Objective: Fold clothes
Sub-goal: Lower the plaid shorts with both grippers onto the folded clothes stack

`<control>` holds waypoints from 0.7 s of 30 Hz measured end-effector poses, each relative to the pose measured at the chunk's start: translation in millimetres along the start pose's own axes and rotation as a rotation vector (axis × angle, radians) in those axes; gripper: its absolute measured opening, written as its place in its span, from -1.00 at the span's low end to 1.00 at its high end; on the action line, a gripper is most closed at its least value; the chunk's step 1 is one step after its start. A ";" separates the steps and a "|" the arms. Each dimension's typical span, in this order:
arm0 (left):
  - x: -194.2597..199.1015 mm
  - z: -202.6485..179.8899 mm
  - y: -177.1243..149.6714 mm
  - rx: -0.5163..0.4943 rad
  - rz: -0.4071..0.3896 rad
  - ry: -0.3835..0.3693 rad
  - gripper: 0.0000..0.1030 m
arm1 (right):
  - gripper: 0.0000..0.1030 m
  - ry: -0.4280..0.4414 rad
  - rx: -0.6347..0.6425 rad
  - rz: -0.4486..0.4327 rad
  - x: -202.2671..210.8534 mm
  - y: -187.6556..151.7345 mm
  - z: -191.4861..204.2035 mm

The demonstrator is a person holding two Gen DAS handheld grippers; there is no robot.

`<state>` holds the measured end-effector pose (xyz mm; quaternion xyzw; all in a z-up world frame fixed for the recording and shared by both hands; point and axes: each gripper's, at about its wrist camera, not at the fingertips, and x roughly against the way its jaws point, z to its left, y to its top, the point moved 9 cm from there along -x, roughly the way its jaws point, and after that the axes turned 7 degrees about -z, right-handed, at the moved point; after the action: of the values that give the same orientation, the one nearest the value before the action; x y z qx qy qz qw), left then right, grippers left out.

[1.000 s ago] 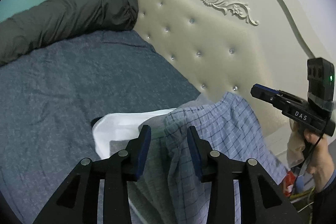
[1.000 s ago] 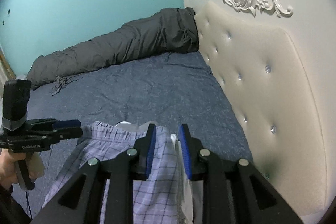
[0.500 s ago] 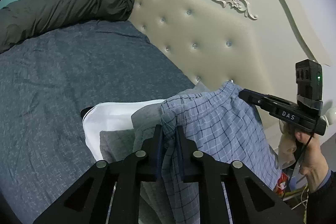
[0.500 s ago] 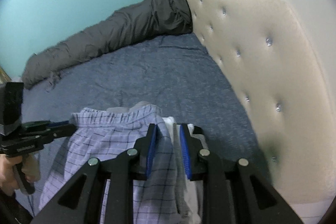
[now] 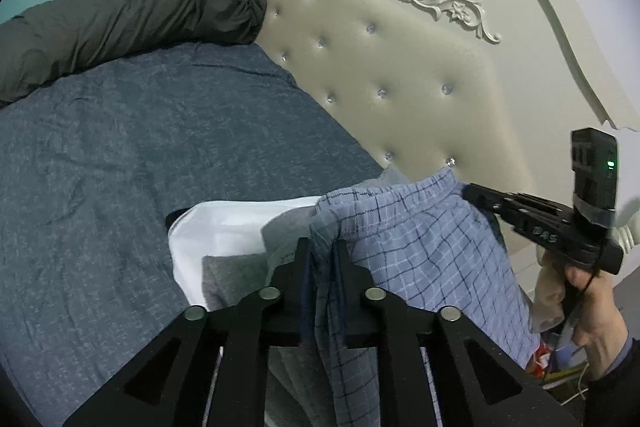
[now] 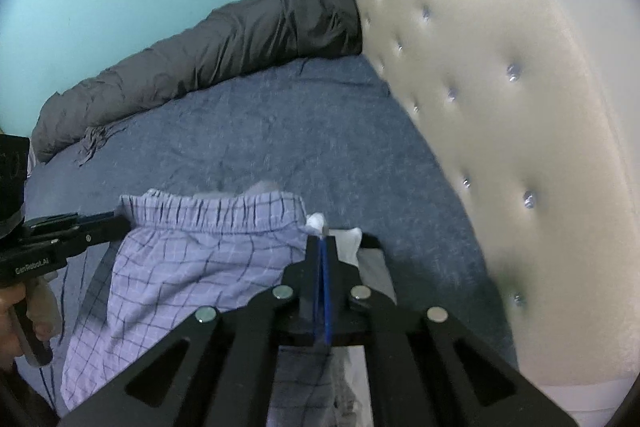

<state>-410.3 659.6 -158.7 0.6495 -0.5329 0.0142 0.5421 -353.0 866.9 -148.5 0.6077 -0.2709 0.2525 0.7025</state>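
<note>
Blue checked shorts (image 5: 420, 247) with an elastic waistband hang stretched between my two grippers above the bed; they also show in the right wrist view (image 6: 192, 259). My left gripper (image 5: 322, 247) is shut on one end of the waistband. My right gripper (image 6: 322, 243) is shut on the other end, and it shows in the left wrist view (image 5: 468, 193) at the right. Under the shorts lies a pile with a white garment (image 5: 224, 231) and a grey garment (image 5: 232, 275).
The bed has a dark blue sheet (image 5: 140, 147). A rolled dark grey quilt (image 5: 132, 11) lies along the teal wall. A cream tufted headboard (image 5: 400, 67) stands close on the right. Cluttered floor shows past the bed edge (image 5: 560, 359).
My left gripper has shut on the waistband, then my right gripper shut on its other end. Both have lifted the shorts, now stretched wide between them.
</note>
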 end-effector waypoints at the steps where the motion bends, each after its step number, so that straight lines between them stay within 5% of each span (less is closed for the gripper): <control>1: 3.9 1.2 0.6 -0.004 -0.009 0.009 -0.58 | -0.93 0.006 -0.011 -0.014 5.0 1.4 -1.5; 4: 22.2 -0.9 -5.1 -0.010 -0.020 -0.007 -0.13 | -0.66 0.023 -0.041 -0.052 25.2 0.4 -8.1; 7: 42.6 -7.5 -19.5 -0.037 -0.019 -0.032 -0.09 | -0.25 0.054 -0.076 -0.082 45.2 -3.7 -13.9; 21: 89.4 -29.9 -114.3 0.031 0.081 -0.127 -0.09 | -0.24 0.155 -0.210 -0.073 107.5 -88.3 -21.2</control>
<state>-274.1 602.8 -171.8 0.6355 -0.5918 0.0031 0.4959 -213.0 878.9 -140.4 0.5191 -0.2184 0.2430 0.7898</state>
